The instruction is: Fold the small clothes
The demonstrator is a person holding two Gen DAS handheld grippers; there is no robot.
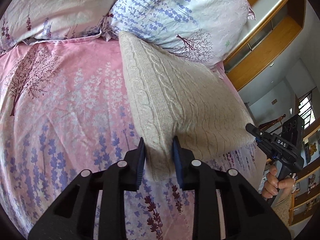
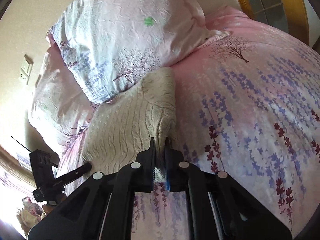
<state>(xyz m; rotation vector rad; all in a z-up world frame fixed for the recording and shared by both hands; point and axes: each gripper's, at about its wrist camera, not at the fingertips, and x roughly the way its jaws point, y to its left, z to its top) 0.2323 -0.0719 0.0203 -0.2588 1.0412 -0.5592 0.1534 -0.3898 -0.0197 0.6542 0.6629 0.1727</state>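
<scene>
A cream cable-knit garment (image 1: 180,104) lies folded on the pink flowered bed sheet (image 1: 66,104), its far end against a pillow. My left gripper (image 1: 159,156) is shut on its near corner, with knit filling the gap between the blue pads. In the right wrist view my right gripper (image 2: 159,154) is shut on a bunched fold at the near edge of the same garment (image 2: 128,120). The right gripper (image 1: 252,129) also shows in the left wrist view, its tip at the garment's right corner, held by a hand (image 1: 276,182). The left gripper (image 2: 87,167) reaches the garment's left edge.
Two flowered pillows (image 1: 180,14) (image 1: 56,10) lie at the head of the bed, one touching the garment. A wooden headboard and shelf (image 1: 266,46) stand to the right. The pink flowered sheet (image 2: 250,110) stretches to the right of the garment.
</scene>
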